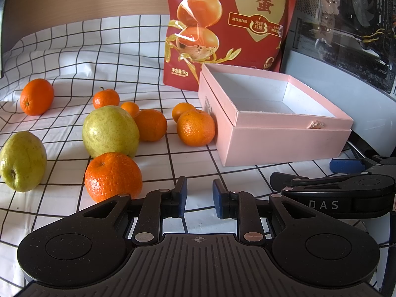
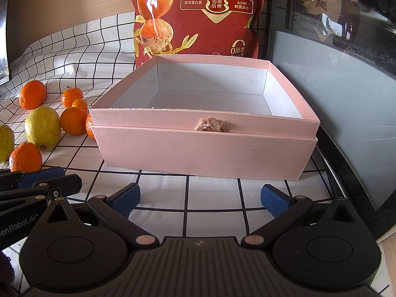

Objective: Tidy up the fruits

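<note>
Pink box (image 2: 203,146) sits empty before us; our left gripper (image 1: 199,198) has its jaws nearly closed on nothing, our right gripper (image 2: 200,198) gapes wide, empty.

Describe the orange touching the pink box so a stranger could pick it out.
Find the open pink box before the red bag. At its left wall sits an orange, another smaller one tucked behind it. It alone leans against the box.

red bag (image 1: 230,24) "1kg", gripper (image 1: 346,195) "DAS"
</note>
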Motion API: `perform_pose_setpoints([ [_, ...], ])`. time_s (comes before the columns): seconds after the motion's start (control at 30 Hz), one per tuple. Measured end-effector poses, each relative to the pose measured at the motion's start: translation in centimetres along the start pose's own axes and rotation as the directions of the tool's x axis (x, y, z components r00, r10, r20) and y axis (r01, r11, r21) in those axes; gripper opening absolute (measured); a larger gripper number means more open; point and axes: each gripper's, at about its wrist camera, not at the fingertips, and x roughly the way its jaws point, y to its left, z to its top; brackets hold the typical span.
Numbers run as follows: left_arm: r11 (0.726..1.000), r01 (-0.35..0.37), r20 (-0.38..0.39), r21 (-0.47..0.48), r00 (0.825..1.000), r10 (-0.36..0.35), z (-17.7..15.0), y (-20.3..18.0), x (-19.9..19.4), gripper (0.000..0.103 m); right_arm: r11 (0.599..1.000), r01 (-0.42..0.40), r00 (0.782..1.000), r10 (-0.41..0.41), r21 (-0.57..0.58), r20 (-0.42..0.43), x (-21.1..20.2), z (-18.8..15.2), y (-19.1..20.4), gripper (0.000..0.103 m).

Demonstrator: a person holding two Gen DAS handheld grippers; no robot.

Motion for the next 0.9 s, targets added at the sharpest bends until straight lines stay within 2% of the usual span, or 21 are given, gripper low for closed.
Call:
perform_pose_setpoints([
  [0.57,1.0,-0.002,0.0,0.004,1.0,0.002,0.1,-0.1,0.2,0.026,1.0,-0.004,1.0,0.004,-0.005,-0.002,-0.1,0.0,0.0,0.103],
  [0.7,1.0,0.017,0.002,-0.019,1.0,-0.017,0.1,0.5,0.1,0.026,0.997,-0.054,0.997,0.051,-0.046,-0.055,0.0,0.4,-0.4,0.103],
  [0.8,0.996,0.072,0.006,-0.053,0.997,-0.072,-0.1,1.4,-0.3,0.026,0.995,-0.076,0.994,0.071,-0.062,-0.082,0.0,0.5,-0.5,0.103],
  [0.87,0.981,0.147,0.045,-0.13,0.989,-0.142,-0.2,3.0,-2.0,0.026,0.995,-0.073,0.992,0.067,-0.06,-0.105,-0.1,0.9,-0.5,0.103],
  [0.9,0.975,0.165,0.087,-0.151,0.984,-0.153,-0.2,3.9,-3.3,0.026,0.996,-0.071,0.991,0.064,-0.059,-0.116,-0.1,1.0,-0.5,0.103],
])
